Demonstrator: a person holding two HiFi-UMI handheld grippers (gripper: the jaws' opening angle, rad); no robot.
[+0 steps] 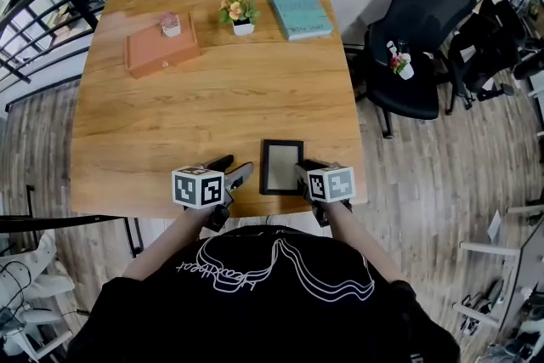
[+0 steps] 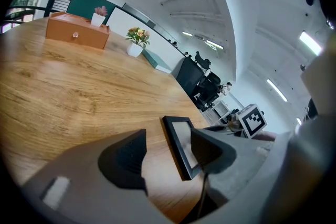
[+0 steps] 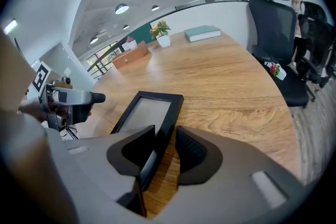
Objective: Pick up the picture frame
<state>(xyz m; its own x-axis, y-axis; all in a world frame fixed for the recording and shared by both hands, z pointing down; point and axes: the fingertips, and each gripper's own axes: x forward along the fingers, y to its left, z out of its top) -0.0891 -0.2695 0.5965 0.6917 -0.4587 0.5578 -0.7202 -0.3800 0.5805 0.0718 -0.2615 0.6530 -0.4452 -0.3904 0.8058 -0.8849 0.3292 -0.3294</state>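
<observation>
The picture frame (image 1: pixel 281 167) lies flat on the wooden table (image 1: pixel 212 98), close to its near edge. The right gripper (image 1: pixel 308 174) sits at the frame's near right corner, its fingers (image 3: pixel 139 152) a narrow gap apart and set astride the frame's right-hand rail: one finger is over the glass and the other is outside the rail, with a sliver of bare wood showing between it and the frame, so nothing is clamped. The left gripper (image 1: pixel 235 168) is low beside the frame's left side. Its fingers (image 2: pixel 126 157) are spread wide with only bare tabletop between them, and the frame's left rail runs just inside and partly behind the right-hand finger. Well beyond both sets of fingertips stand an orange box (image 1: pixel 161 51), a potted plant (image 1: pixel 240 14) and a teal book (image 1: pixel 297 10).
</observation>
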